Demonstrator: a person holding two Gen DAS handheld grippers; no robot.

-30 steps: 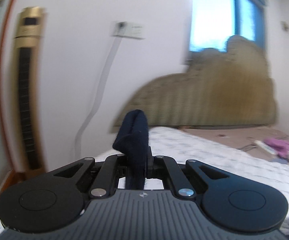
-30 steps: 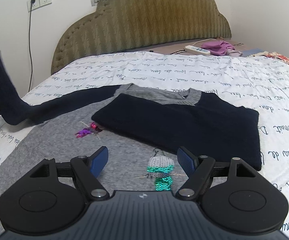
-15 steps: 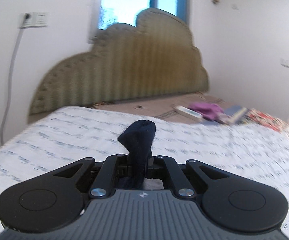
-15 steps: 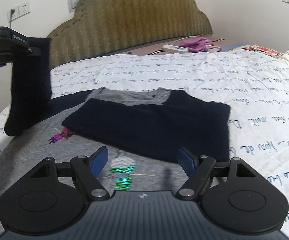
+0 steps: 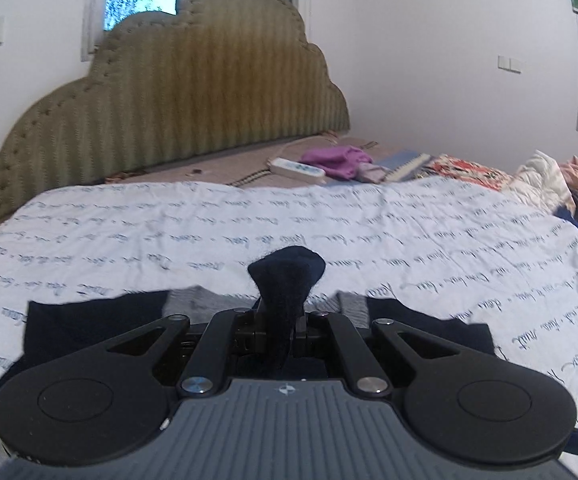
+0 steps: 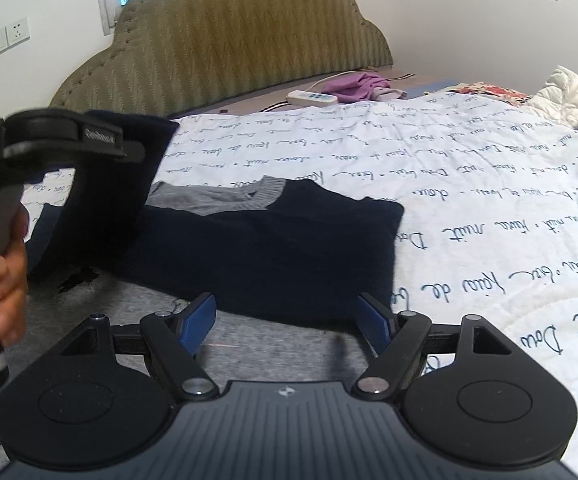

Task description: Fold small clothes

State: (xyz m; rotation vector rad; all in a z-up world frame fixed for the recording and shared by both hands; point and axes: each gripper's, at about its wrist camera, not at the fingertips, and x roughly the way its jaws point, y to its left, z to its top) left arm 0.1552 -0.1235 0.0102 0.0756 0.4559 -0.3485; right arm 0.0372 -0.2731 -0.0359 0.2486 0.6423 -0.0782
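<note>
A navy and grey sweater (image 6: 289,248) lies on the bed, its right side folded over and the grey collar (image 6: 217,196) facing the headboard. My left gripper (image 5: 281,320) is shut on the navy sleeve (image 5: 287,276), whose cuff pokes up between the jaws. In the right wrist view that left gripper (image 6: 129,146) hovers over the sweater's left side, held by a hand (image 6: 5,272), with the sleeve (image 6: 105,208) hanging down from it to the body. My right gripper (image 6: 289,320) stands open above the grey lower part (image 6: 129,320), with nothing between its blue pads (image 6: 199,320).
The white sheet with script (image 6: 469,208) covers the bed. A padded olive headboard (image 6: 229,40) stands behind. A white power strip (image 6: 311,98) and purple cloth (image 6: 355,84) lie near it. A heap of clothes (image 6: 561,96) sits at the far right.
My left gripper swung right and down with the sleeve, from beside the bed to over the sweater. The right gripper shifted a little to the right and stayed open.
</note>
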